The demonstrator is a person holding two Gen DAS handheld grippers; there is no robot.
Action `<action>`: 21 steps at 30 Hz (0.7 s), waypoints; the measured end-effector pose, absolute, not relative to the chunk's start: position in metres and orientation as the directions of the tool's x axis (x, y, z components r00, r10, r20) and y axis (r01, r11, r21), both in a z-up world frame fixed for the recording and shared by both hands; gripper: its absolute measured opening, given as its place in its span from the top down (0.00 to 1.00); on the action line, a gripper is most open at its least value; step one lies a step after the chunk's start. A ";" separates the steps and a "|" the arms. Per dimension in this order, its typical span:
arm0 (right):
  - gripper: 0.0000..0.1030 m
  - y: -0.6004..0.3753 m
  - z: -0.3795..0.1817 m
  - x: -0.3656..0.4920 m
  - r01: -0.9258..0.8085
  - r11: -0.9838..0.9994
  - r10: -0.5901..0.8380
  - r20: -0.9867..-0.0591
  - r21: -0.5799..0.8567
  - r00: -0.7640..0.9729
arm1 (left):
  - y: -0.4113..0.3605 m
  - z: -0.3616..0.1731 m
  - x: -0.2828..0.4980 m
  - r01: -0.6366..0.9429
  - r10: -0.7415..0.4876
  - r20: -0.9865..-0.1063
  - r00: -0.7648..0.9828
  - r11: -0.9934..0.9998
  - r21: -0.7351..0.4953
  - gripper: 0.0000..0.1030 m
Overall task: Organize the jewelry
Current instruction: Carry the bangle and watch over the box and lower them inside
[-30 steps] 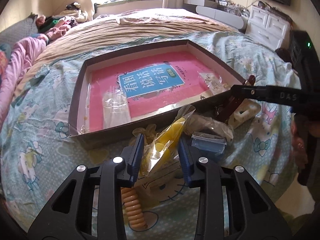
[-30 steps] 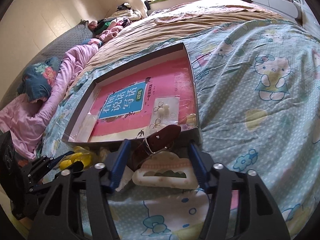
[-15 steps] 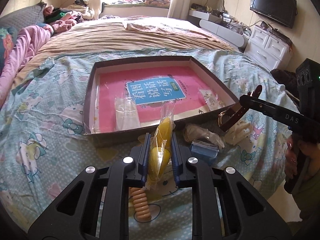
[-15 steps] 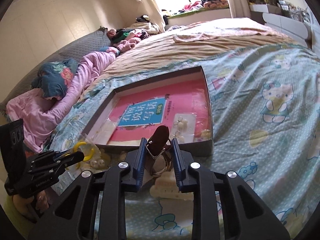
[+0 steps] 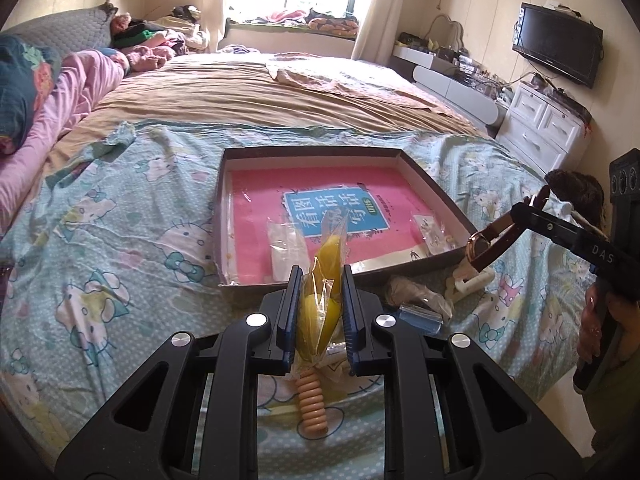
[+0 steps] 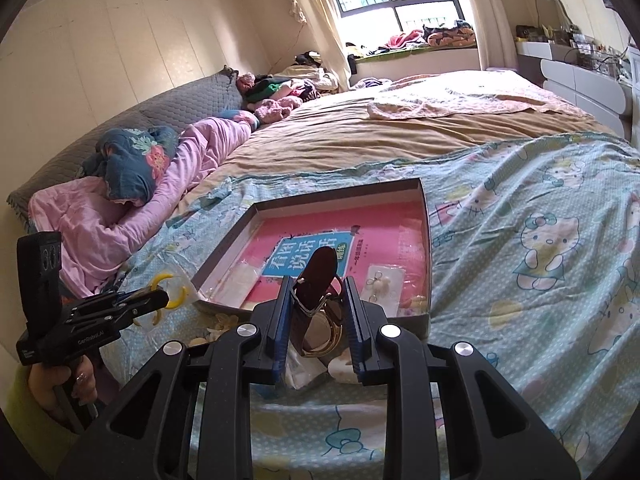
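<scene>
Jaws on both tools have gone from spread to pinching within the last second, and each load is now up off the bedspread. Farthest left, the left gripper (image 5: 319, 312) clamps a clear crinkly plastic bag holding a yellow ring-shaped piece (image 5: 322, 295); a moment ago that bag lay loose between open fingers on the blue-green cartoon-cat bedspread (image 5: 120, 264). A peach coiled hair tie (image 5: 313, 407) lies under the tool on the cloth. Just beyond it sits the shallow dark cardboard box lid (image 5: 436, 191), lined with a pink booklet (image 5: 264, 200), with a flat clear sachet (image 5: 287, 249) near its left side and a small clear sachet of earrings (image 6: 383, 280) near its right. To the right, the right gripper (image 6: 315, 308) pinches a dark brown leather-strap watch with a gold case (image 6: 314, 280), lifted clear of the cream plastic hair claw (image 5: 472, 282) it lay against. By the look of it, both picks are secured and the carry to the lid comes next.

Writing: the booklet's blue panel (image 5: 334, 210) carries large white Chinese characters, roughly "看图说话写话". The right tool's arm shows "DAS", the left tool's body "GenRobot.AI".
</scene>
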State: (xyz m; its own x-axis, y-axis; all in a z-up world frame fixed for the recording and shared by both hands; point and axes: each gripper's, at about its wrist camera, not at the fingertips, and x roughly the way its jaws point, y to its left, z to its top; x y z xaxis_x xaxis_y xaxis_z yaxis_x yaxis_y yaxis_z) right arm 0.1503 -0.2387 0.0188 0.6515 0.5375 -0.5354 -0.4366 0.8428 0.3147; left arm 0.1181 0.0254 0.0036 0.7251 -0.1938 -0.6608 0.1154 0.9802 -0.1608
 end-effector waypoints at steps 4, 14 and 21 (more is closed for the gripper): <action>0.77 -0.235 0.024 0.153 -0.444 0.841 0.541 -0.529 0.310 0.654 | 0.034 0.005 0.118 0.096 -0.186 -0.657 0.731 0.981 -0.170 0.89; 0.77 -0.219 0.031 0.168 -0.471 0.824 0.565 -0.510 0.314 0.649 | 0.047 0.009 0.124 0.066 -0.171 -0.647 0.743 0.981 -0.184 0.89; 0.77 -0.211 0.034 0.179 -0.478 0.819 0.573 -0.498 0.317 0.651 | 0.045 0.008 0.133 0.067 -0.174 -0.653 0.737 0.980 -0.187 0.89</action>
